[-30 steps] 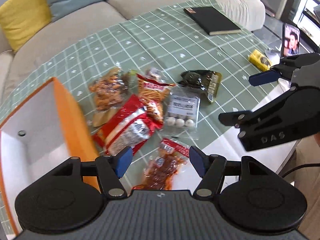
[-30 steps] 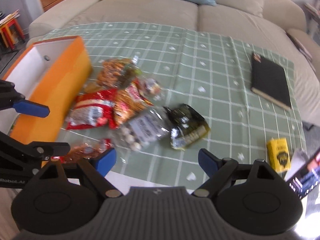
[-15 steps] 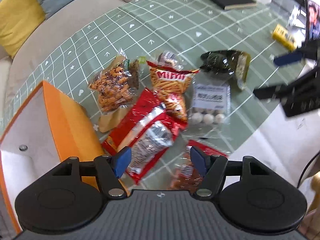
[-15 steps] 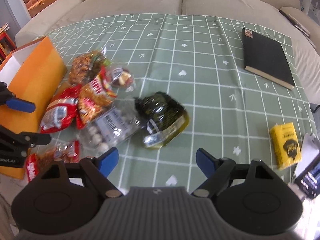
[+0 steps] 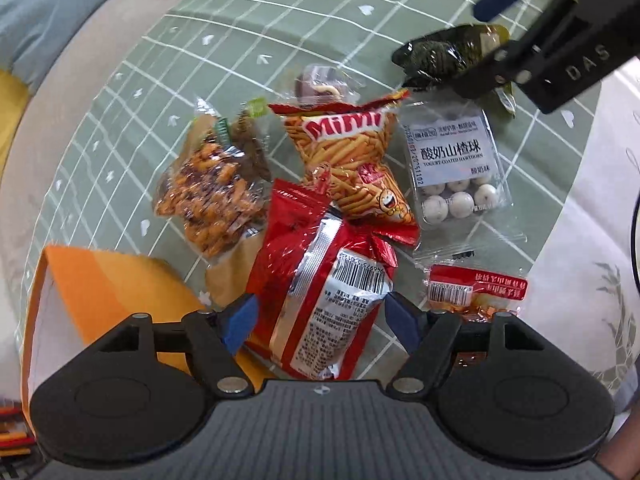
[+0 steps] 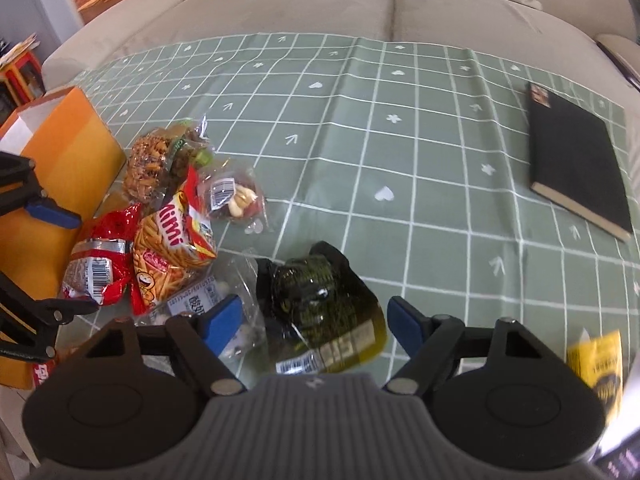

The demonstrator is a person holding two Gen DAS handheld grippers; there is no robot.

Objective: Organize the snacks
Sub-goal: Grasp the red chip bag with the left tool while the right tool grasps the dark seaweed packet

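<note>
While both grippers hang over a heap of snack packets on a green checked tablecloth (image 6: 400, 160), the person seems to be starting two pickups at once. The left gripper (image 5: 318, 318) points steeply down, and its jaws, which have just been opening, stand spread on either side of a red and silver packet (image 5: 320, 280). The blue pads do not press on it. To grasp well, the gripper should sink until the pads sit level with the packet's plump middle, then close across its width, not on the crinkled end seal, which would slip. An open orange box (image 5: 116, 284) stands just beside this packet, on the left in this view, and looks like the place the snacks should go.

The right gripper (image 6: 310, 326) also tilts down, less steeply. Its jaws have just been closing, yet remain apart, with a dark green packet (image 6: 320, 300) between them and not yet pinched. It should centre over the bulky part before closing.

Nearby lie an orange packet of sticks (image 5: 352, 168), a clear packet of white balls (image 5: 452, 176) and a bag of brown twists (image 5: 212, 196), overlapping in places, so either lift could drag a neighbour along.
</note>
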